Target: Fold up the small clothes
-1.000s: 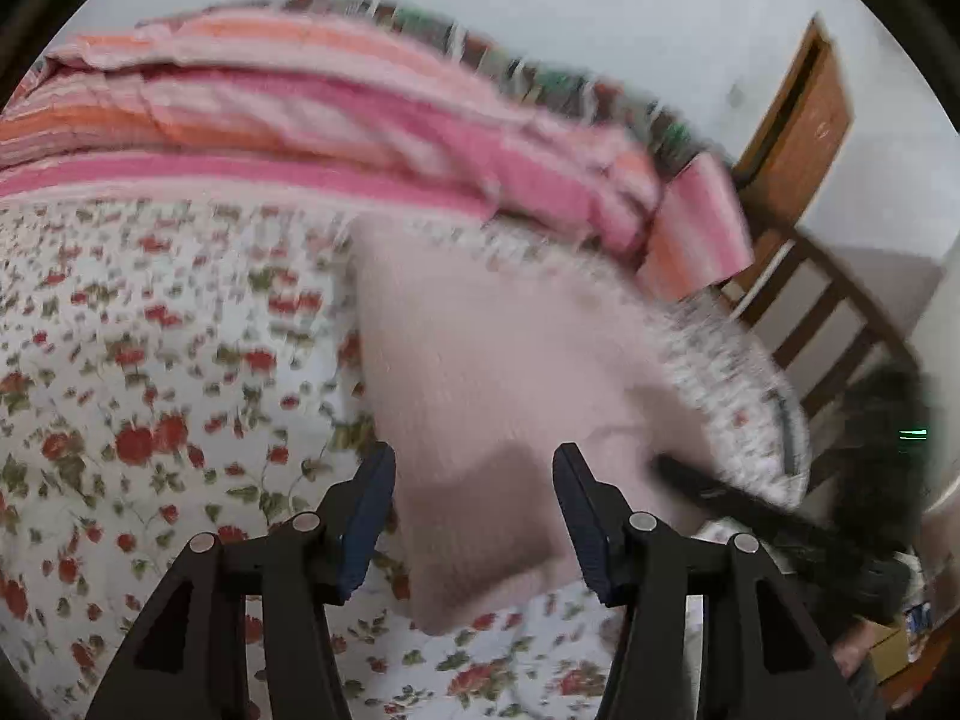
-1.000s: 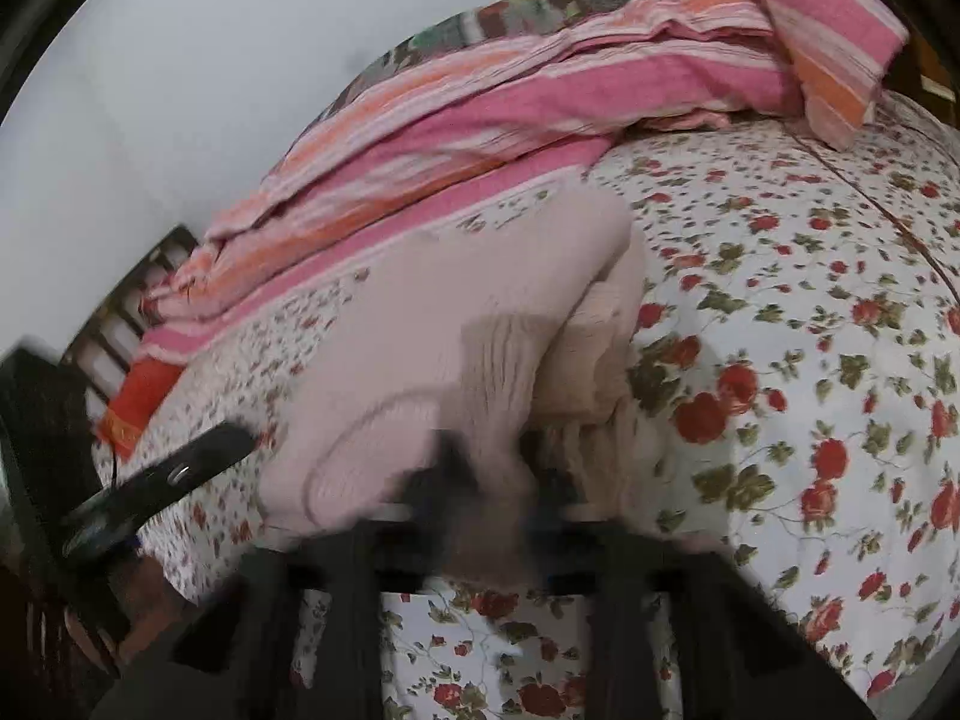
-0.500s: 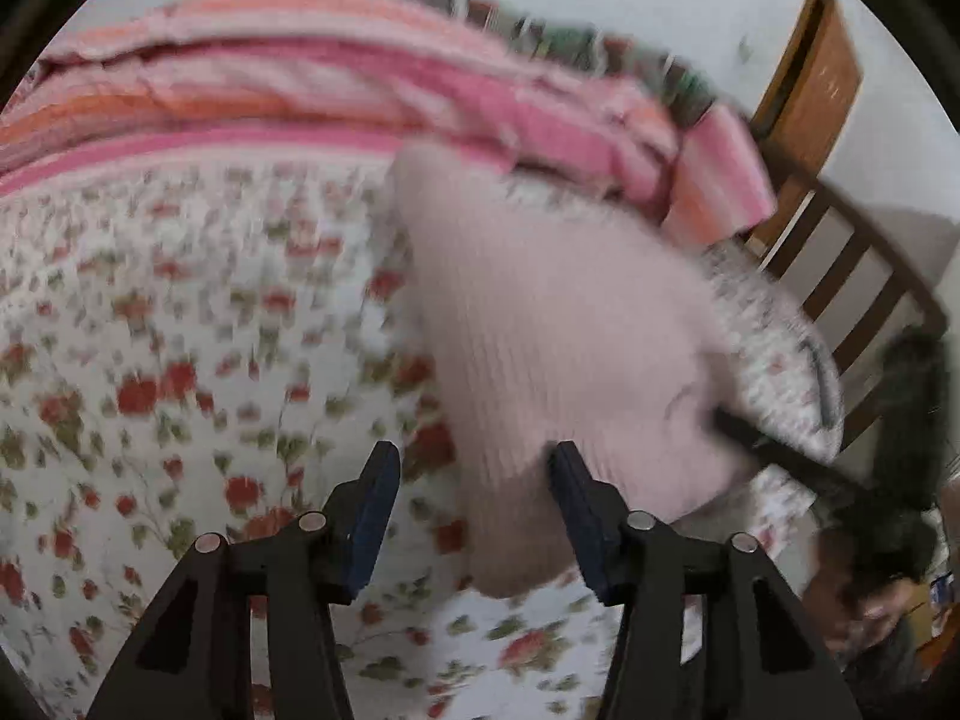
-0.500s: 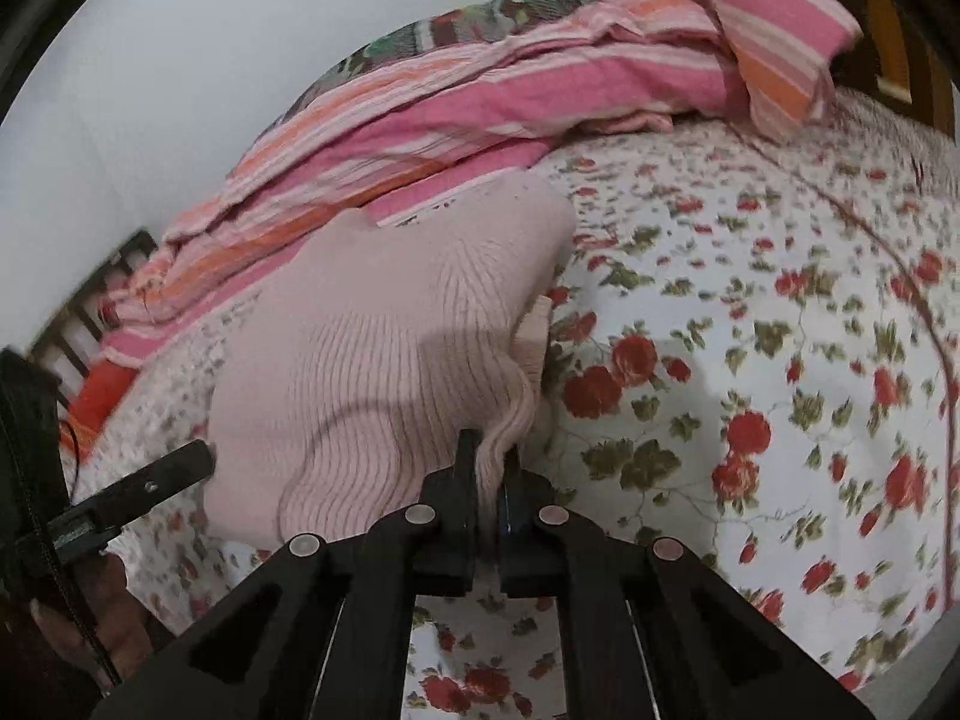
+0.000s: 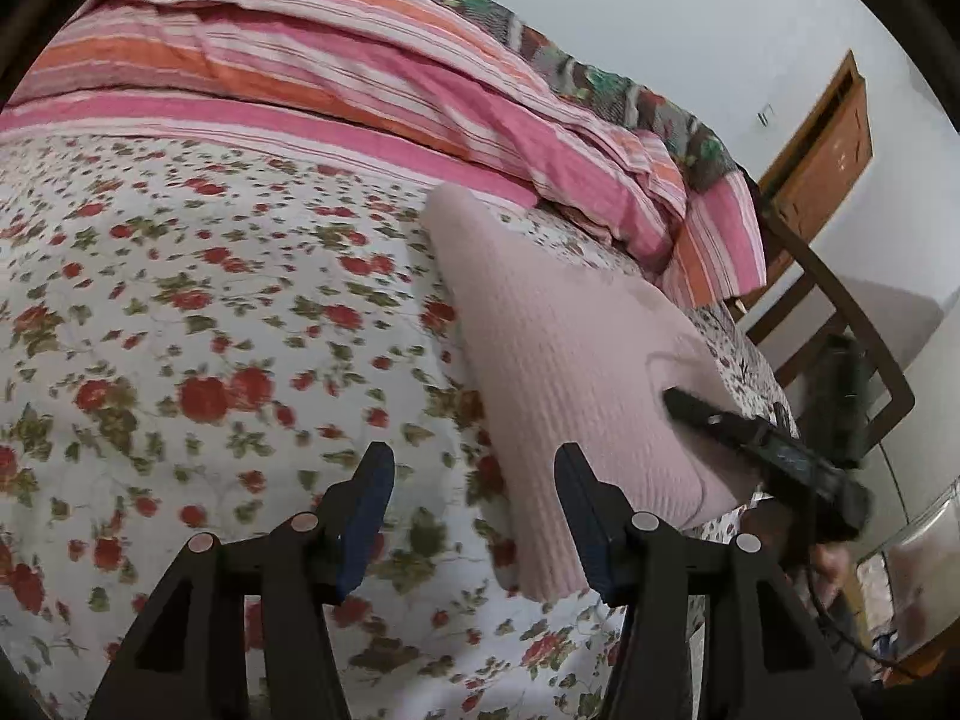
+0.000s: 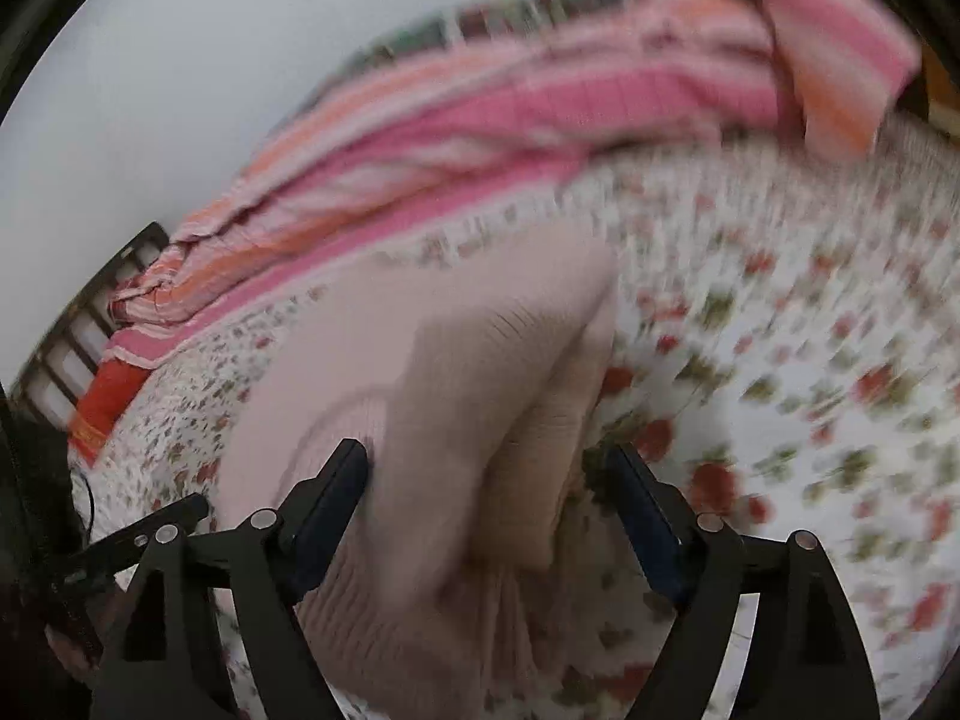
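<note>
a bed covered with a white sheet printed with red roses and green leaves [image 5: 198, 324] fills both views, under a plain pale wall. along the far side of the bed lies a bunched quilt in pink, orange and white stripes [image 5: 336, 78], with a darker patterned cloth showing behind its upper edge. in the left wrist view a brown wooden door [image 5: 822, 162] stands at the right, and a dark wooden bed frame [image 5: 840, 312] runs down past the corner of the mattress.

the folded pale pink ribbed knit sweater [image 5: 576, 360] lies on the floral sheet near the edge of the bed, its far end close to the striped quilt.

the left tool [image 5: 474, 516], black with blue pads, is released: its jaws stand apart with nothing pressed between them. only floral sheet shows in the gap, and the near corner of the sweater lies just beside the right-hand finger, partly behind it.

the right tool [image 6: 486, 510] is seen in a strongly blurred picture. its jaws are opening, and they stand wide with the near end of the pink sweater [image 6: 444, 396] lying between them; the pads do not press on the knit. in the left wrist view this same tool [image 5: 762, 450] shows as a dark arm reaching over the sweater's right edge.

a small part of a person's hand [image 5: 831, 564] shows below that tool at the bedside.
</note>
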`<state>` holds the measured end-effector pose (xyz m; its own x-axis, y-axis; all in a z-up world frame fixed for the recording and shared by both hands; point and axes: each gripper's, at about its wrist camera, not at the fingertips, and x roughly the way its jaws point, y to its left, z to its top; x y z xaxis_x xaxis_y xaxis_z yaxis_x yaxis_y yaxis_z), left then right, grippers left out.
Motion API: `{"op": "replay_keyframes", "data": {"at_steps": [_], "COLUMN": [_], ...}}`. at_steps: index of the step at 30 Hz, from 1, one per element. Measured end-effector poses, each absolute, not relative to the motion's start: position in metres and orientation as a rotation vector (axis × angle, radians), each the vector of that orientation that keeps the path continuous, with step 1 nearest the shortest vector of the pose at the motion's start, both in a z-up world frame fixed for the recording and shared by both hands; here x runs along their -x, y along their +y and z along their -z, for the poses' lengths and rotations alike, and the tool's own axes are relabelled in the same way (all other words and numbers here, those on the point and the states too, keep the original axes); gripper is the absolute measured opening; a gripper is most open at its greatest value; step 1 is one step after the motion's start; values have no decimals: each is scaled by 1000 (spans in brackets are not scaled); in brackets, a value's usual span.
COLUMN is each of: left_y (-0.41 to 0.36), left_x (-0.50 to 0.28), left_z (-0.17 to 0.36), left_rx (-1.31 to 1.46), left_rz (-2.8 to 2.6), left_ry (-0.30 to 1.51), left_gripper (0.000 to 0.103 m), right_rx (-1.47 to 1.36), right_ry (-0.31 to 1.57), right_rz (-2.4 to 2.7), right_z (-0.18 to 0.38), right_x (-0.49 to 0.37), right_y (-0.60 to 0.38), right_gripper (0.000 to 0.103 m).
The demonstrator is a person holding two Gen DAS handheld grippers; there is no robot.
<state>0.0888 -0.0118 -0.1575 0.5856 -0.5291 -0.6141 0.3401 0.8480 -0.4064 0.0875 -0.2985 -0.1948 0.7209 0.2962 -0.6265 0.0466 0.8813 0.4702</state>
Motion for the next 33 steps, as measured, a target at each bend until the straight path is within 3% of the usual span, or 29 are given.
{"op": "replay_keyframes", "data": {"at_steps": [5, 9, 12, 14, 17, 25, 33], "left_y": [12, 22, 25, 26, 30, 66, 100], "left_x": [-92, -96, -93, -90, -84, -66, -61], "left_z": [160, 165, 167, 166, 161, 147, 155], "left_rx": [294, 338, 355, 360, 358, 372, 442], "left_rz": [491, 502, 505, 506, 504, 466, 428], "left_ry": [790, 799, 802, 799, 789, 735, 723], "left_gripper": [55, 55, 55, 55, 55, 55, 55], "right_rx": [-585, -550, -554, -577, -635, -668, -473], "right_ry": [761, 785, 821, 844, 862, 720, 624], "right_rz": [-227, -256, -275, -308, -347, -309, -118], "right_z": [217, 220, 218, 216, 214, 148, 68], "right_x": [-102, -110, -113, -113, -114, -98, -101], "right_y": [-306, -300, -298, -298, -299, -294, -255], "right_gripper": [92, 92, 80, 58, 42, 37, 36]}}
